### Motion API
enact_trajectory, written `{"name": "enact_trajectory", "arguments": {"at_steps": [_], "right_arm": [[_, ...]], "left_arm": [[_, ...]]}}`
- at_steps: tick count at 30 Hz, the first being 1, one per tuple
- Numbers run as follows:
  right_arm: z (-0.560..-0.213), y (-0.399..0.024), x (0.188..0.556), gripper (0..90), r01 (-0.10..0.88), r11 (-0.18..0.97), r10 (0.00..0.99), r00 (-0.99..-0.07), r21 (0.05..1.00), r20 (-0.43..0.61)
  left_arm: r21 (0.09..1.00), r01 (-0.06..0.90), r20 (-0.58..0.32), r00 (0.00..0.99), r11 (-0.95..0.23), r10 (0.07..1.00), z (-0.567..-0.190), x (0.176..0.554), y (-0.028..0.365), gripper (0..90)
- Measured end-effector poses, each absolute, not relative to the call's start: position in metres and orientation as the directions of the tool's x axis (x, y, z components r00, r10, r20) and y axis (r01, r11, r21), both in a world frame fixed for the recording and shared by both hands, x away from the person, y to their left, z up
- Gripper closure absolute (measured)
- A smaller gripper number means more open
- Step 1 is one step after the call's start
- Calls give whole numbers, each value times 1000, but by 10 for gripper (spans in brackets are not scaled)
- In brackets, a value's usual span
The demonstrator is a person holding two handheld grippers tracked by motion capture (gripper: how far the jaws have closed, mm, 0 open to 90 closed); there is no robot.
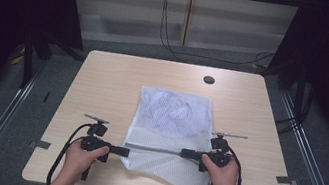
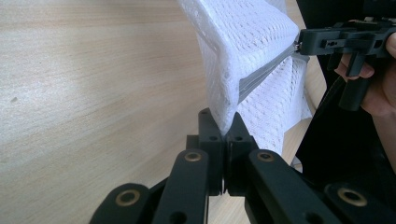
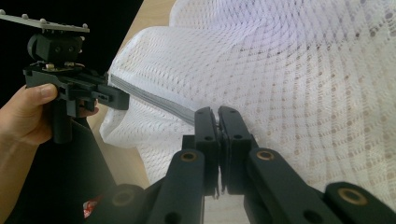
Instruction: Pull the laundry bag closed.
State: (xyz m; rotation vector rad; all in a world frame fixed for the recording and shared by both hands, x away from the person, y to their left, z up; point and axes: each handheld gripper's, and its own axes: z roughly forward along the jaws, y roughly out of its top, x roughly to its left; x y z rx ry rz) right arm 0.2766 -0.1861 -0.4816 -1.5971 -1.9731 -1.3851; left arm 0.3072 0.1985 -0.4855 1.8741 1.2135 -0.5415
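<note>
A white mesh bag lies flat on the wooden table, with something pale inside its far half. A grey zipper strip runs across its near part. My left gripper points right and is shut on the bag's left edge at the zipper's end; in the left gripper view its jaws pinch lifted mesh. My right gripper points left and is shut on the zipper's other end. The zipper is stretched taut between the two grippers, and the left gripper shows at its far end.
A dark round hole sits near the table's far edge. Black curtains hang at both sides, and cables lie on the floor behind the table. The near table edge is just under the hands.
</note>
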Motion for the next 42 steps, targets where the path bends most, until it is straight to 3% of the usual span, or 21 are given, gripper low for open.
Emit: {"name": "enact_trajectory", "arguments": {"at_steps": [42], "right_arm": [[-480,-207,271,873,856,-69,636,-358,512,684]], "left_arm": [[396,899,-723,431,-187,540,-488,308,200,886]]}}
